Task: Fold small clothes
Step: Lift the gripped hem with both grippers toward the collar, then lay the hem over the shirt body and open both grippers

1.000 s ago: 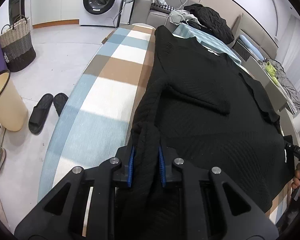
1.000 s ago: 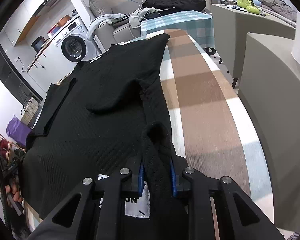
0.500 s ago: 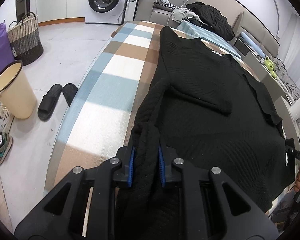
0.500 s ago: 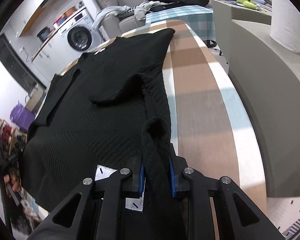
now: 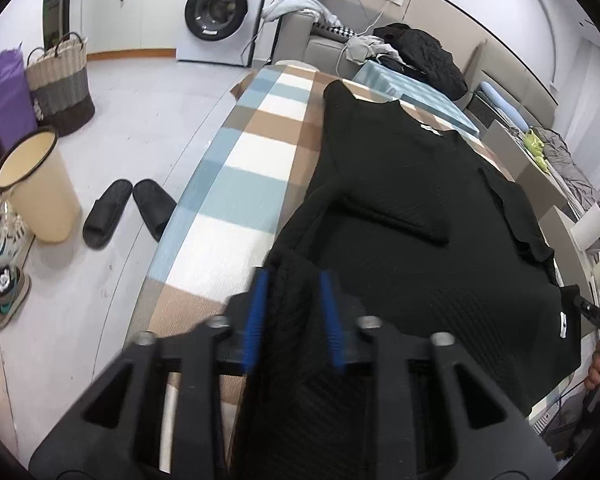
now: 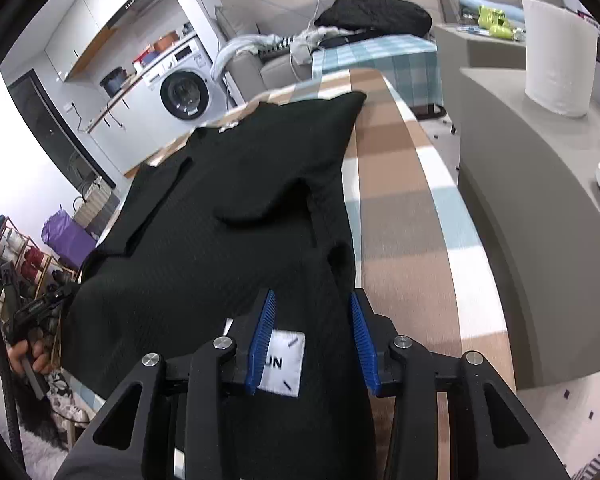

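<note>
A black knit sweater [image 5: 400,208] lies spread on the checked table [image 5: 252,168], one sleeve folded across its body. My left gripper [image 5: 292,316] has its blue pads parted, with the sweater's hem lying loose between them. In the right wrist view the same sweater [image 6: 236,208] fills the table [image 6: 404,216]. My right gripper [image 6: 312,340] also has its pads wide apart, with the hem and a white label [image 6: 282,362] between them, not pinched.
On the floor to the left are black slippers [image 5: 128,210], a cream bin [image 5: 36,192], a woven basket [image 5: 60,84] and a washing machine [image 5: 220,12]. A grey counter [image 6: 540,208] with a paper roll [image 6: 558,48] runs along the table's right side.
Both grippers have opened: the pads that pinched the hem are now spread apart and the cloth lies slack. Both have also pulled back a little toward the near edge.
</note>
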`<state>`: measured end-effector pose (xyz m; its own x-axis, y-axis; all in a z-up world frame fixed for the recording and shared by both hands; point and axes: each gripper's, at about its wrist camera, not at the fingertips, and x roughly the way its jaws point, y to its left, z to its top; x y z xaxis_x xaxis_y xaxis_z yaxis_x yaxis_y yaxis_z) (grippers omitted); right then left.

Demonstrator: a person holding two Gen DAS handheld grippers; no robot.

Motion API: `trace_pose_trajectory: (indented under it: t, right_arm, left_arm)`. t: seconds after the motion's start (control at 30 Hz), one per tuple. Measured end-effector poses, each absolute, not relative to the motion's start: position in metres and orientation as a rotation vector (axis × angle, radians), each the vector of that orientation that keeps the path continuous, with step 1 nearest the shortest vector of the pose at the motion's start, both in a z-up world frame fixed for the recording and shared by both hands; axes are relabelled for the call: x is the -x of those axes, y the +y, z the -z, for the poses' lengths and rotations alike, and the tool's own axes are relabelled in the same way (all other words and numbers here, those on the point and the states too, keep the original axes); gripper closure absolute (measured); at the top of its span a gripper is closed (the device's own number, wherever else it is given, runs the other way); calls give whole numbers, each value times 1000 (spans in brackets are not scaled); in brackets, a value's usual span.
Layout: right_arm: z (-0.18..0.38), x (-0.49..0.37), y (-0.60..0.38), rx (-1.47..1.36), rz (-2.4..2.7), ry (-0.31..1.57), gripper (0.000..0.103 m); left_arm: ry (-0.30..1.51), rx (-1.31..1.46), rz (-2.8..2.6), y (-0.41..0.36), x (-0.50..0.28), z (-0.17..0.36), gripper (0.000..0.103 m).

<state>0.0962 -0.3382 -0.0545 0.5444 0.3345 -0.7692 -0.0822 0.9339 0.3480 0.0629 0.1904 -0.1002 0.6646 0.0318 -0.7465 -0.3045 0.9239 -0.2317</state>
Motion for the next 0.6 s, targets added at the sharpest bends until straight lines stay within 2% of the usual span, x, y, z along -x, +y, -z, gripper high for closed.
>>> trace_pose_trajectory:
  t: [0.03,0.1,0.43,0.6]
  right_arm:
    - [57,-99,-336,-276,-244,963,79]
    - [61,-104,-333,-256,-227,966,95]
    - [6,-95,-351,-318,-240,721,97]
    - [15,-138,-348,-330,-169,751,97]
  left_arm:
    - [822,349,-200,191,-66,100,96]
    - [810,354,-208,191,-67,97,98]
    - [670,359,-191,200,-80,52,99]
    - [695,364,-193,210,-125,57,99]
